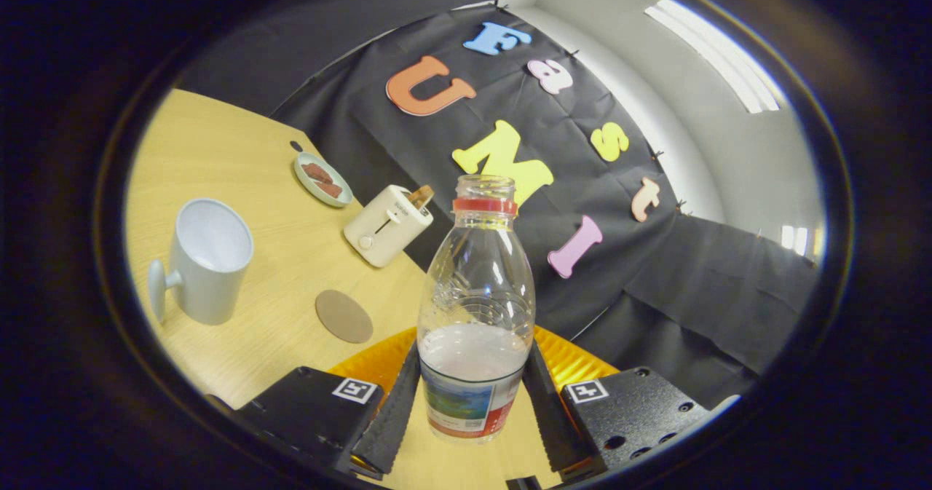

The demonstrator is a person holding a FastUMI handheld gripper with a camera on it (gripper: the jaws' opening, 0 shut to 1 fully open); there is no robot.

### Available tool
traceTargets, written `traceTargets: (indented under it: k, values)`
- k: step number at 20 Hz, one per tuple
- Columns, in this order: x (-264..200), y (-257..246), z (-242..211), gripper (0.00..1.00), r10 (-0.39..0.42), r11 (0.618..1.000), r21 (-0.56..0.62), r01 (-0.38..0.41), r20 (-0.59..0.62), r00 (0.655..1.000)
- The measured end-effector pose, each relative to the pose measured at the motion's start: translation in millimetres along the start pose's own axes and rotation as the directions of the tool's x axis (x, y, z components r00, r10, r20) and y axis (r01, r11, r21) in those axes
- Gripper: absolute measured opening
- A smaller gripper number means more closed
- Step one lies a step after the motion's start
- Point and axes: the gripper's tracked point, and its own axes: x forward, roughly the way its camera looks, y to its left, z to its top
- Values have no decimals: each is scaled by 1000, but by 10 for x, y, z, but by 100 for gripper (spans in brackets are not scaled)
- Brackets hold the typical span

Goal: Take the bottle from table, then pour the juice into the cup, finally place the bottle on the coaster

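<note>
Between pressing fingers (397, 410), bottle (475, 315).

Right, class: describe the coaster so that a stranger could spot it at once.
Start at the wooden table, where a white cup and a toaster stand. On the bare wood between them, nearer the bottle clamped in the hand-held gripper, lies the coaster: the only flat, plain brown disc.

Your gripper (472, 402) is tilted, so the scene leans in the gripper view. Its two black fingers (389, 417) stand a moderate width apart and both press on the sides of the bottle (475, 308), one on each side, holding it.
</note>
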Motion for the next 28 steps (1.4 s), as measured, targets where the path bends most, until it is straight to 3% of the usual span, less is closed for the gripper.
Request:
traceTargets:
  k: [5, 10, 15, 24, 28]
  values:
    - [14, 121, 108, 80, 8, 982, -187, 0, 47, 999]
    - [-70, 382, 240, 79, 47, 920, -391, -2, 108, 993]
    - [-200, 609, 274, 79, 60, 858, -513, 16, 130, 990]
    - [-257, 594, 349, 79, 16, 716, -687, 124, 194, 981]
    - [-279, 593, 369, 79, 3, 685, -711, 155, 216, 976]
